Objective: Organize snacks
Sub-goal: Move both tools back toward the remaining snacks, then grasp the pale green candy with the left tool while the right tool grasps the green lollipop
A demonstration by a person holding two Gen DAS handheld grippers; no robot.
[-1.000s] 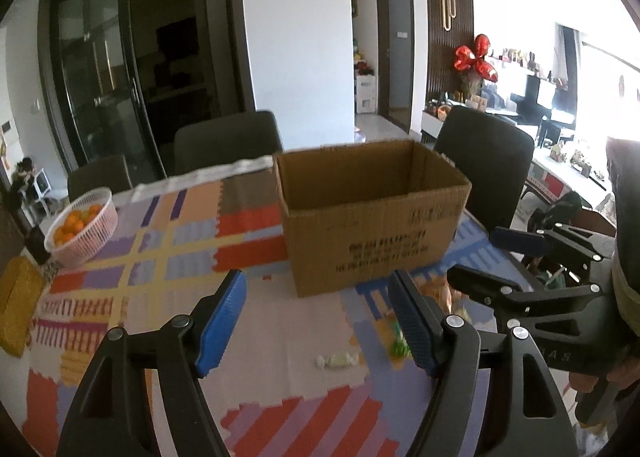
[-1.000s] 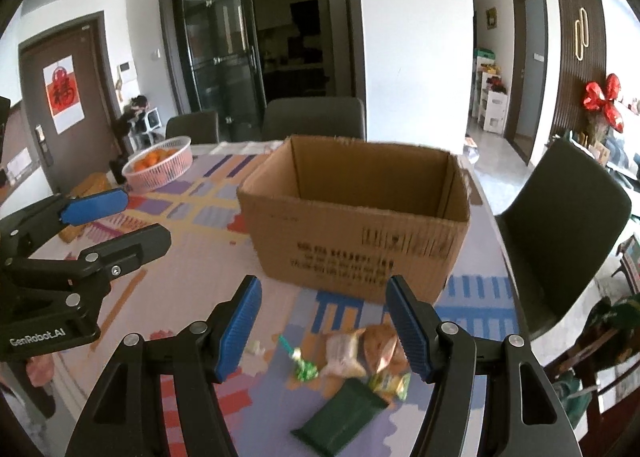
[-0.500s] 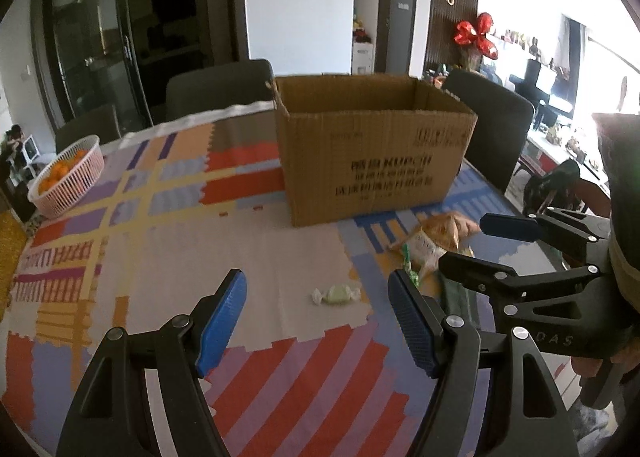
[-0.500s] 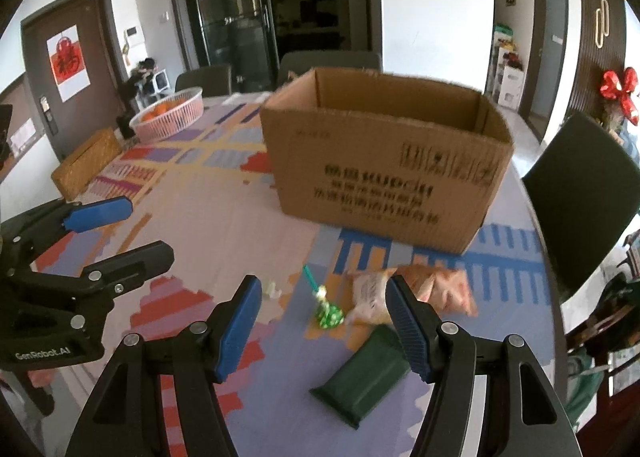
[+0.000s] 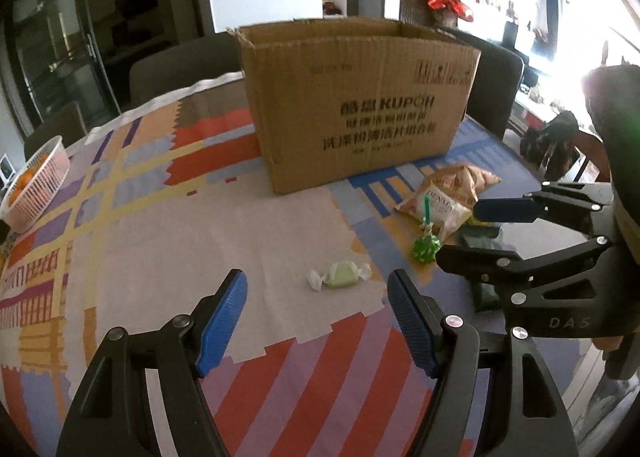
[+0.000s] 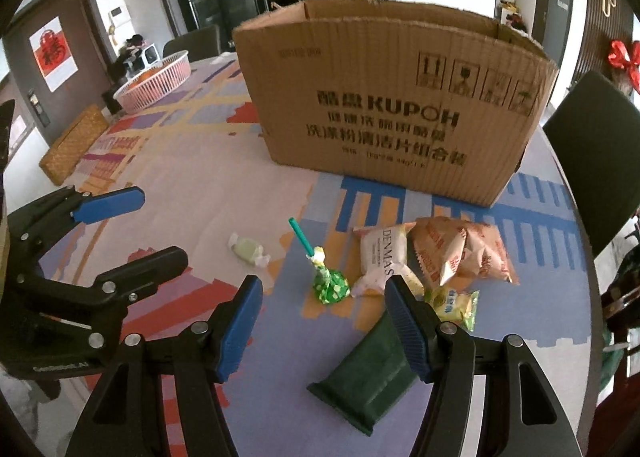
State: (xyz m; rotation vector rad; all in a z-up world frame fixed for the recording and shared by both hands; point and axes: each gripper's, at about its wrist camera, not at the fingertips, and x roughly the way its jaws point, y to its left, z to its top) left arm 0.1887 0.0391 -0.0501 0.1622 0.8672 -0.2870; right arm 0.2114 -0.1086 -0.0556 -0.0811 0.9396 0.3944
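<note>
Facing you: pale green candy (image 5: 339, 275), long axis crosswise, dead ahead of your left gripper (image 5: 318, 309), jaws wide and empty. Right gripper (image 6: 324, 319), likewise wide and empty, fronts the green lollipop (image 6: 329, 284). Cardboard box (image 5: 360, 105) beyond, mid-surface.

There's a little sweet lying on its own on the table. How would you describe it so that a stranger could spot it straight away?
Start at the big cardboard box on the patchwork tablecloth. In front of it, on a pale patch, lies a small pale green candy with white twisted ends, just ahead of the open left tool. Unlike the green foil lollipop and snack packets clustered to its right, it lies alone and has no stick.
</note>
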